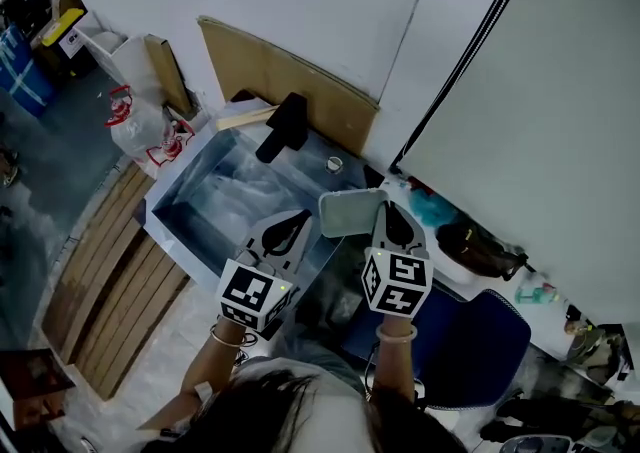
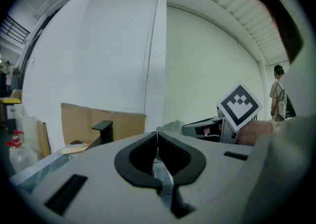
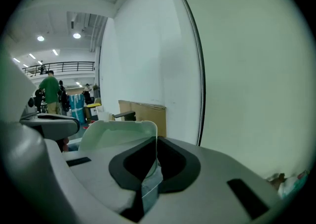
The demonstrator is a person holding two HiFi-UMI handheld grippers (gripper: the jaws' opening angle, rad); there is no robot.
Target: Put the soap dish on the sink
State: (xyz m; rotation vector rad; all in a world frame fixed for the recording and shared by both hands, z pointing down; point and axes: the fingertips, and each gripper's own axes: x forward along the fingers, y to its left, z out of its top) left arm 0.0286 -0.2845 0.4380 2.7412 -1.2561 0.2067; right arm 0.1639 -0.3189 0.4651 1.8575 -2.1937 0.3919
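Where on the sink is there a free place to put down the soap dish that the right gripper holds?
The back rim of the sink, between the black faucet and the small round fitting, looks bare. The basin is also open. It is crowded to the right of the soap dish, with a teal item and a dark bag.

The right gripper [image 1: 384, 205] holds a pale soap dish [image 1: 350, 212] by its edge, over the near right corner of the steel sink [image 1: 205, 203]. The left gripper [image 1: 302, 215] hangs just beside the dish, jaws together, over the sink's near rim. A black tap [image 1: 283, 127] stands at the sink's far side, with a sheet of cardboard [image 1: 300, 86] leaning on the white wall behind it. A plastic bag [image 1: 140, 121] sits left of the sink, wooden slats [image 1: 115, 291] lie on the floor below it, and a blue chair [image 1: 475, 341] stands at the right.
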